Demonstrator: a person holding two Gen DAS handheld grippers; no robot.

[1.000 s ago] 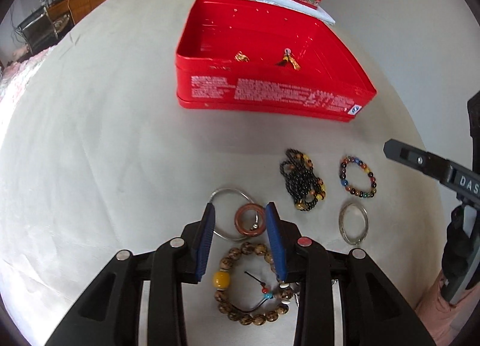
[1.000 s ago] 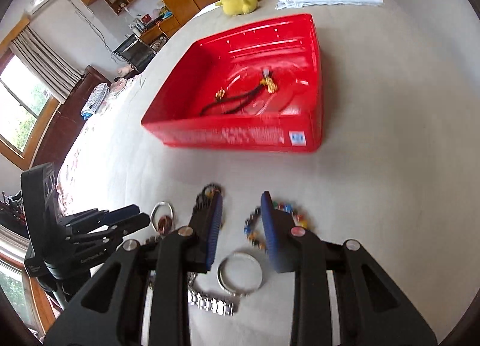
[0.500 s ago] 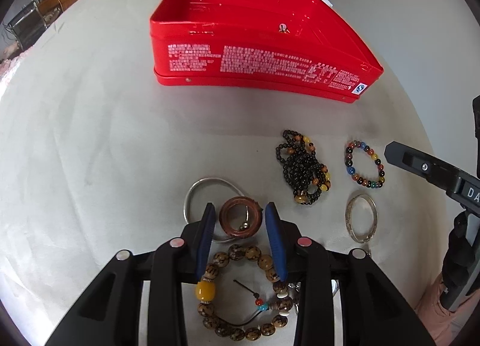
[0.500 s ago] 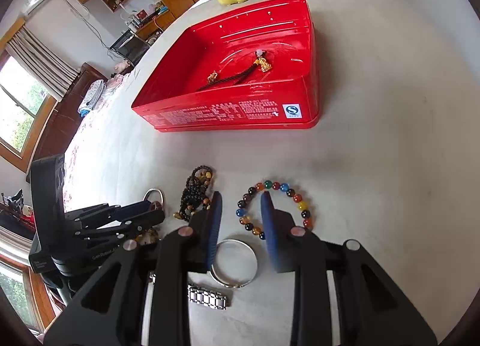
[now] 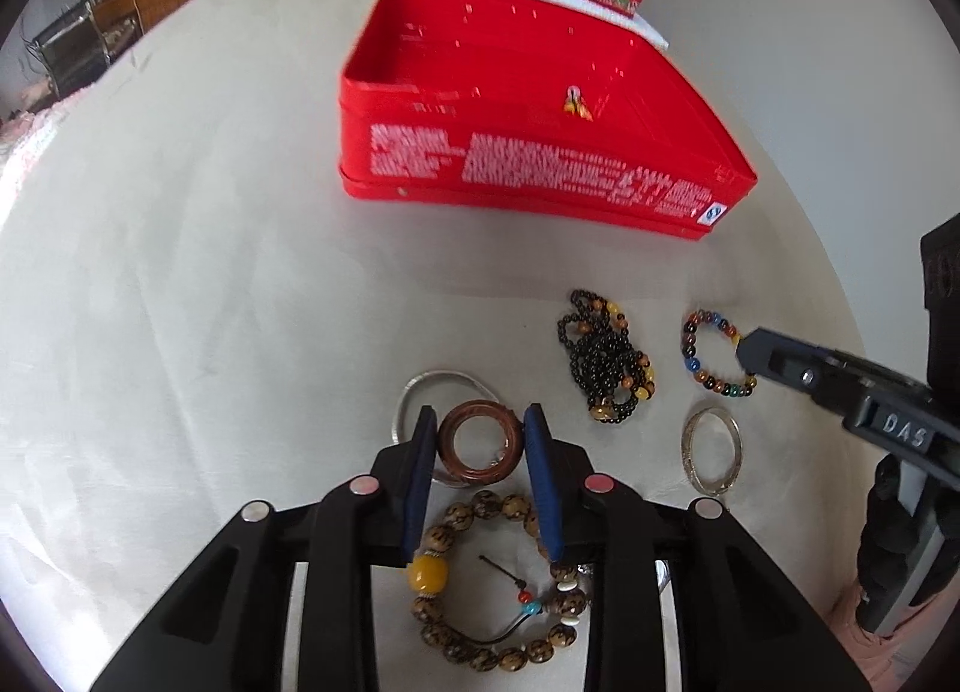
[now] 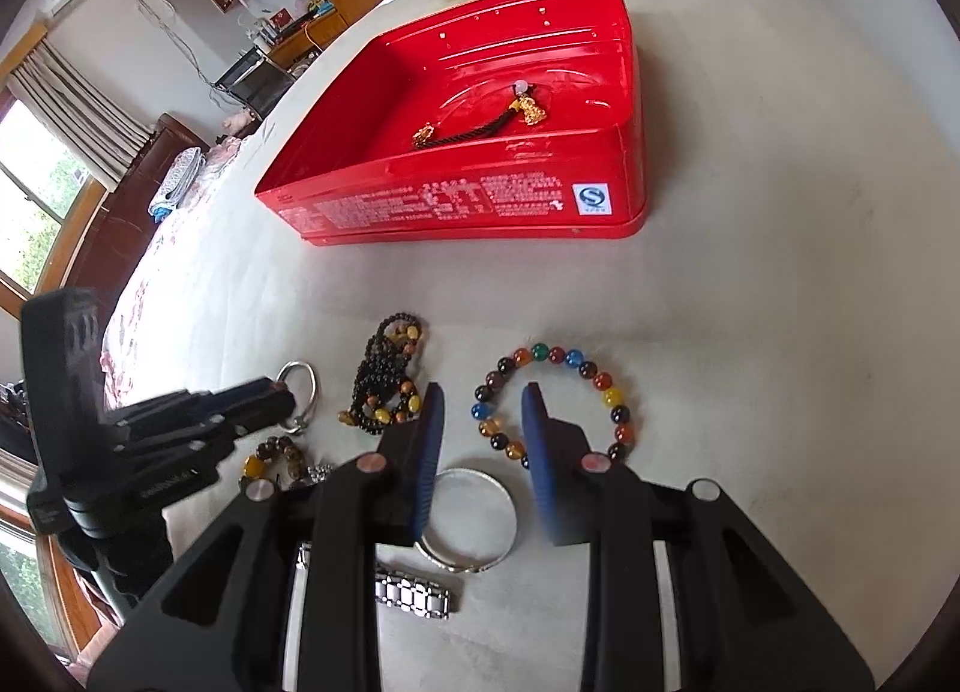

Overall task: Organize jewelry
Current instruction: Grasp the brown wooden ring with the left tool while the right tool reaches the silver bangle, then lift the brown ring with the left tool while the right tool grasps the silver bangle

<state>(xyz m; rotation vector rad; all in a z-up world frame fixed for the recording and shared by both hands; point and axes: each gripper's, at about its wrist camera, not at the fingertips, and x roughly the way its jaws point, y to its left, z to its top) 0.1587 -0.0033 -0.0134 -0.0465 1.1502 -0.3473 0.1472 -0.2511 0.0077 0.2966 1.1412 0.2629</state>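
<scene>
Much of the red tin interior is hidden behind its near wall in the left wrist view, so only a gold charm shows there; from the right wrist the black cord with gold charms is seen lying on the tin's floor. A metal watch band is partly covered by the right gripper's body. The brown wooden ring is flanked closely by the fingers of the left gripper, lying over a silver bangle; whether the pads press it cannot be told. The right gripper stands open over the near-left arc of the multicoloured bead bracelet (one finger inside the loop). A second silver bangle lies just nearer.
</scene>
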